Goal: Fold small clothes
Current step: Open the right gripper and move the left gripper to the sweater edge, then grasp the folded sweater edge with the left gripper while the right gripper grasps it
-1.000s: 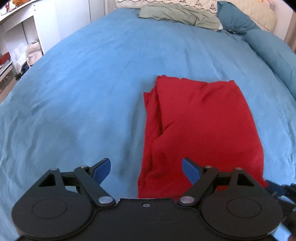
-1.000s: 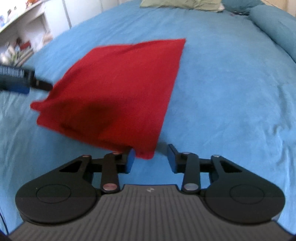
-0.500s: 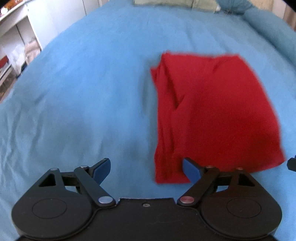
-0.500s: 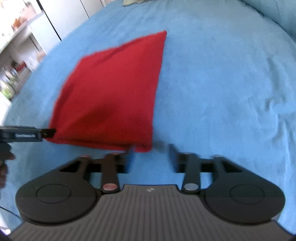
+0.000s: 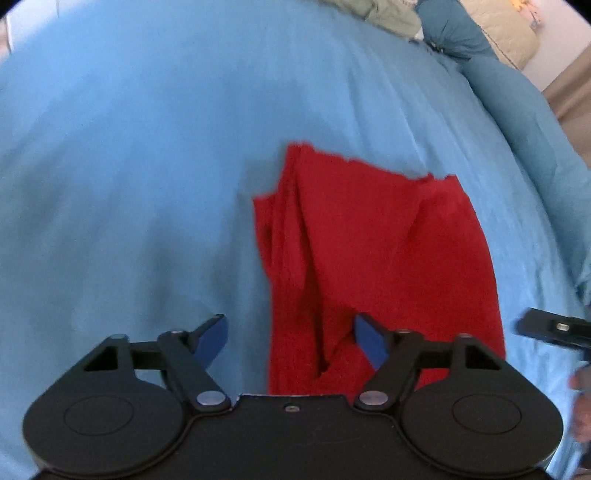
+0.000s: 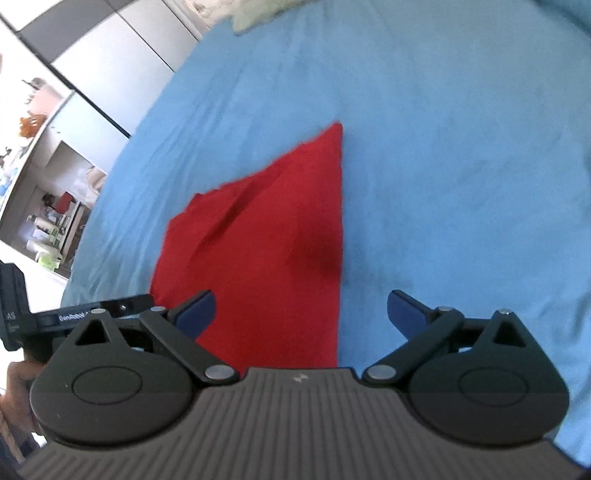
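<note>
A red garment (image 5: 373, 251) lies folded flat on the blue bed cover (image 5: 129, 184), with bunched folds along its left side. My left gripper (image 5: 289, 320) hangs over the garment's near left edge. Its jaws are closing, the folded edge lies below and between them, and the pads do not press on it. In the right wrist view the red garment (image 6: 273, 243) narrows to a point at its far end. My right gripper (image 6: 301, 297) hovers over its near right edge with its jaws opening wide and nothing gripped. Each gripper shows at the side of the other's view.
A grey-green cloth (image 5: 384, 14), a blue pillow (image 5: 454, 33) and a cream pillow (image 5: 506, 33) lie at the head of the bed. Shelves with clutter (image 6: 48, 221) and white cabinet doors (image 6: 122, 48) stand to the left of the bed.
The right gripper let go of the garment's near corner and opened wide; the garment dropped flat. The left gripper moved over the garment's left edge and its jaws narrowed a little.
</note>
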Demonstrator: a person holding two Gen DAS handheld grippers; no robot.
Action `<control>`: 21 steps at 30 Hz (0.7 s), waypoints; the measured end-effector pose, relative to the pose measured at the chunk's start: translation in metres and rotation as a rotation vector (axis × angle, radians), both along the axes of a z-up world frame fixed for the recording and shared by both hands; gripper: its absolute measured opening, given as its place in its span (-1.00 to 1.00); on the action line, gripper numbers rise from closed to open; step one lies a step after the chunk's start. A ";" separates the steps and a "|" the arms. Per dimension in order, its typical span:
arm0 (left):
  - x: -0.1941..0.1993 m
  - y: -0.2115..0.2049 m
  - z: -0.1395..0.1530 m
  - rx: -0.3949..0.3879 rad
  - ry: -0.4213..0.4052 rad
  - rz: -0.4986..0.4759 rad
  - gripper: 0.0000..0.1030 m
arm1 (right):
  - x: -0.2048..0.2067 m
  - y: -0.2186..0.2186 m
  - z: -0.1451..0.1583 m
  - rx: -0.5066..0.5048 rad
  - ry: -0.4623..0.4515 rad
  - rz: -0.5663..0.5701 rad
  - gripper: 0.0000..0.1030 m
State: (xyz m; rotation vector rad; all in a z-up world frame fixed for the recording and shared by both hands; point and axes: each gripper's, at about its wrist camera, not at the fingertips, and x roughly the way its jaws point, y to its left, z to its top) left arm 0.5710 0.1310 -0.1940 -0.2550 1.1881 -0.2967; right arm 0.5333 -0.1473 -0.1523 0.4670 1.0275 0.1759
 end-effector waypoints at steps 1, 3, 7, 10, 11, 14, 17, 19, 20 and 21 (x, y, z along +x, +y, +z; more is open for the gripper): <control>0.003 -0.003 -0.004 -0.012 0.008 -0.012 0.50 | 0.009 -0.001 -0.010 0.025 0.026 -0.006 1.00; 0.004 -0.010 -0.006 0.000 -0.005 -0.034 0.51 | 0.022 -0.003 -0.029 0.076 0.071 -0.026 1.00; 0.010 -0.020 -0.009 -0.002 -0.016 -0.058 0.50 | 0.031 0.005 -0.049 0.122 0.109 -0.011 0.71; 0.015 -0.025 -0.012 0.004 -0.023 -0.075 0.32 | 0.039 0.015 -0.056 0.132 0.110 0.015 0.61; 0.015 -0.026 -0.011 -0.007 -0.023 -0.080 0.12 | 0.040 0.018 -0.056 0.120 0.108 0.018 0.54; 0.015 -0.032 -0.005 -0.005 -0.014 -0.082 -0.22 | 0.041 0.024 -0.051 0.079 0.096 0.033 0.21; 0.010 -0.042 0.006 0.047 -0.046 -0.111 -0.44 | 0.039 0.030 -0.040 0.038 0.062 0.050 -0.14; 0.007 -0.047 0.012 0.071 -0.064 -0.115 -0.53 | 0.037 0.032 -0.032 0.018 0.039 0.059 -0.21; 0.004 -0.048 0.016 0.077 -0.074 -0.116 -0.56 | 0.035 0.034 -0.027 0.008 0.023 0.067 -0.23; 0.001 -0.049 0.021 0.080 -0.086 -0.115 -0.57 | 0.026 0.033 -0.020 -0.002 0.008 0.073 -0.25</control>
